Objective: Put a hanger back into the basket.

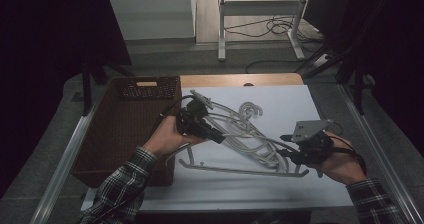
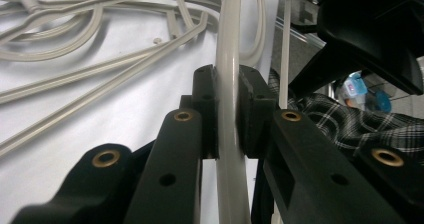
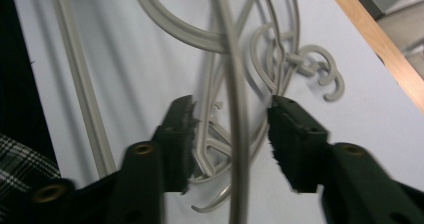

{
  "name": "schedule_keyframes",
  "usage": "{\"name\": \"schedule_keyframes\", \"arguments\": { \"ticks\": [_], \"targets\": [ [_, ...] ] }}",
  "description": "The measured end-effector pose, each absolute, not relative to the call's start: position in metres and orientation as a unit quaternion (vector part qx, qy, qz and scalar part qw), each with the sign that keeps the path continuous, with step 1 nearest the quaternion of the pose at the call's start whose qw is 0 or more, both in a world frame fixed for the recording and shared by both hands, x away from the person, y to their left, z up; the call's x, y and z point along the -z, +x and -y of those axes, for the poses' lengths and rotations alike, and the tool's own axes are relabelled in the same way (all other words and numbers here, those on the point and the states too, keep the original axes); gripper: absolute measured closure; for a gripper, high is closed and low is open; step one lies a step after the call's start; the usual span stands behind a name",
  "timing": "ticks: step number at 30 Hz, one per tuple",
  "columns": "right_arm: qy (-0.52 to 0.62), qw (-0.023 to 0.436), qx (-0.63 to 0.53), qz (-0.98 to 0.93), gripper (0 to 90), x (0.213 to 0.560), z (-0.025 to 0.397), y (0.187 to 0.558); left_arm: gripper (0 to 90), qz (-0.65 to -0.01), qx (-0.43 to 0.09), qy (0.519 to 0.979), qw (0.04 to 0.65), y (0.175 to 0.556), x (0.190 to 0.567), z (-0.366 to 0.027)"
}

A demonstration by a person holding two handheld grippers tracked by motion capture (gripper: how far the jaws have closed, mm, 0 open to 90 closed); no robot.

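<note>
I am at the step of pulling one hanger out of the tangle of grey plastic clothes hangers (image 1: 240, 136) that lies on the white surface (image 1: 280, 184). My left tongs (image 1: 212, 134) are closed tight on one hanger arm (image 2: 228, 84); in the left gripper view the pale bar runs straight up between the two black pads, pinched on both sides. My right tongs (image 3: 230, 139) stand open, jaws well apart, with a thin hanger bar (image 3: 235, 114) passing through the gap and touching neither pad as far as I can tell. The rest of the pile, with its hooks (image 3: 320, 69), lies just beyond those tips. The brown woven basket (image 1: 125, 124) sits at the left of the surface, close beside my left hand (image 1: 162, 136). I judge the next move to be closing the right tongs on that bar so both ends are held, then lifting carefully: the hooks and arms are interlocked, so a neighbour may well come up with the one I want.
</note>
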State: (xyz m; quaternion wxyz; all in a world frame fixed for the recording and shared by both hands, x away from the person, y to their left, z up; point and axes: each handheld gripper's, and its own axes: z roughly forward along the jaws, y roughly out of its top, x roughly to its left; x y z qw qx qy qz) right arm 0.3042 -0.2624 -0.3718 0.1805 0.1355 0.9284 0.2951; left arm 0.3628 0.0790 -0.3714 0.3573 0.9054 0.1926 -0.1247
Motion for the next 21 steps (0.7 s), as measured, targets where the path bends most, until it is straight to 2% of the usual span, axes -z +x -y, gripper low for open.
{"name": "schedule_keyframes", "arguments": {
  "ticks": [7, 11, 21],
  "targets": [
    [0.197, 0.172, -0.3, -0.917, 28.2, 0.372, 0.269, 0.312, 81.5, -0.198, 0.111, 0.904, 0.362, 0.361, 0.366, -0.088],
    [0.223, 0.177, -0.308, -0.908, 20.5, 0.371, 0.274, 0.314, 81.5, -0.209, 0.095, 0.903, 0.364, 0.36, 0.361, -0.099],
    [0.247, 0.17, -0.333, -0.894, 15.7, 0.367, 0.283, 0.311, 81.5, -0.254, 0.056, 0.89, 0.374, 0.359, 0.355, -0.124]
  ]
}}
